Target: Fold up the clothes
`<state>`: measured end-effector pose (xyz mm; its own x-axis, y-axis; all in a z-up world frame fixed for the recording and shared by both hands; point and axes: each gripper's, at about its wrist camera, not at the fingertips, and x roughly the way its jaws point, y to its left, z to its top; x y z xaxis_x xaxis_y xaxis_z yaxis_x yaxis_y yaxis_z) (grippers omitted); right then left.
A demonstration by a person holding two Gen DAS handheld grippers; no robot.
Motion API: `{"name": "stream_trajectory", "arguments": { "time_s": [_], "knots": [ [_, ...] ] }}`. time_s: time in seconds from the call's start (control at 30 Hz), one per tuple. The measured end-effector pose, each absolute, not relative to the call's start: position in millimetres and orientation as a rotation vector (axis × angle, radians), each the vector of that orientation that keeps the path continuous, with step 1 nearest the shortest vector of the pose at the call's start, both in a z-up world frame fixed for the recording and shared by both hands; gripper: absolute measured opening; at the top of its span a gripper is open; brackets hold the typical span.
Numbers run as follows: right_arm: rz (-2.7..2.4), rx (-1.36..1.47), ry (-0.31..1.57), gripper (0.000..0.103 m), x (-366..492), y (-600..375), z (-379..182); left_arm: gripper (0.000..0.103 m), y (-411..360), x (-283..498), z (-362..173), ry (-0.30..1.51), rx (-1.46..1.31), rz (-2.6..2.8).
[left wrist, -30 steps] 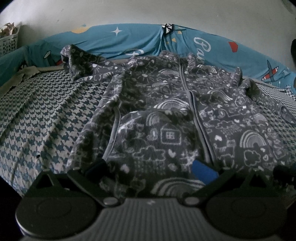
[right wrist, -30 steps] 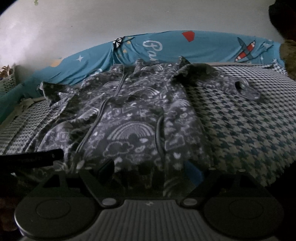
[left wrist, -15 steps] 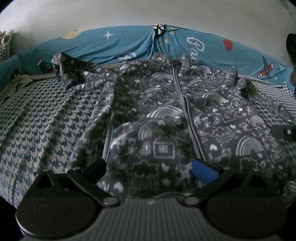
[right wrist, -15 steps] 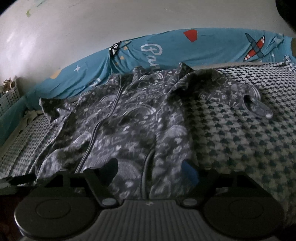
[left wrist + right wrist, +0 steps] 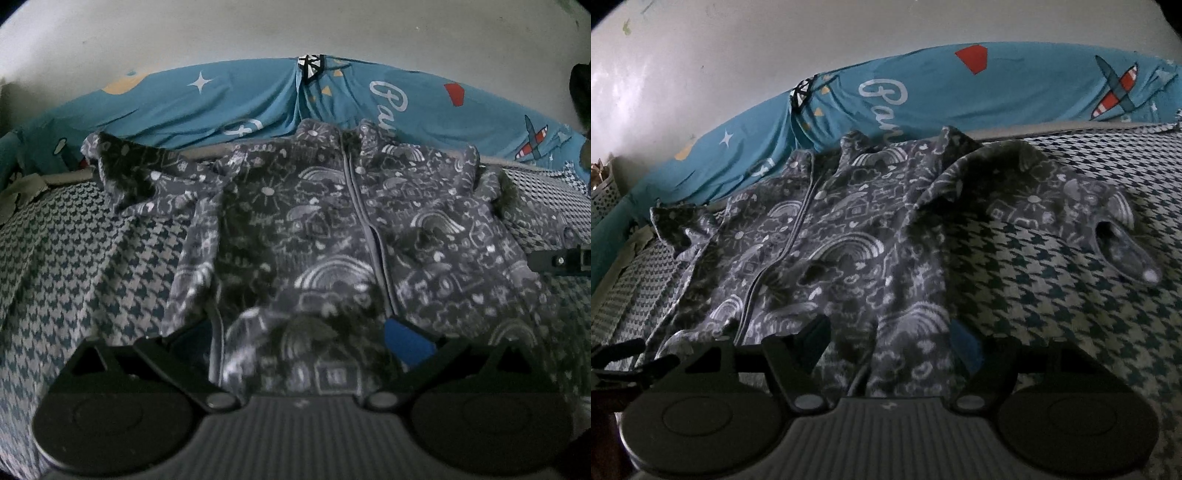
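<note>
The jacket [image 5: 332,236] lies front-up and spread on the checked bedcover [image 5: 74,258], collar toward the blue pillow [image 5: 221,99]. Its zip, the long axis, runs from collar to hem, straight toward both claws. The left claw [image 5: 295,343] is released, jaws wide, astride the hem left of the zip. The right claw [image 5: 886,343] is also released, astride the hem right of the zip, nearer the outstretched sleeve [image 5: 1071,206].

Both wrist cams sit low at the bed's [image 5: 74,258] near edge, facing the wall, close on the same jacket [image 5: 332,229] hem.
</note>
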<state>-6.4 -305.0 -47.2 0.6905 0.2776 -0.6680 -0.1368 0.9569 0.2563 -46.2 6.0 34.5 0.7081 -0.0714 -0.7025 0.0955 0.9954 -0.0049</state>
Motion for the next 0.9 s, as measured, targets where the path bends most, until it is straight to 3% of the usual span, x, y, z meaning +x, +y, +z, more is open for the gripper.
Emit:
{"name": "stream_trajectory", "arguments": {
  "time_s": [0.9],
  "knots": [
    [0.114, 0.420, 0.742, 0.070, 107, -309, -69, 0.103, 20, 50, 34, 0.764, 0.016, -0.031]
  ]
}}
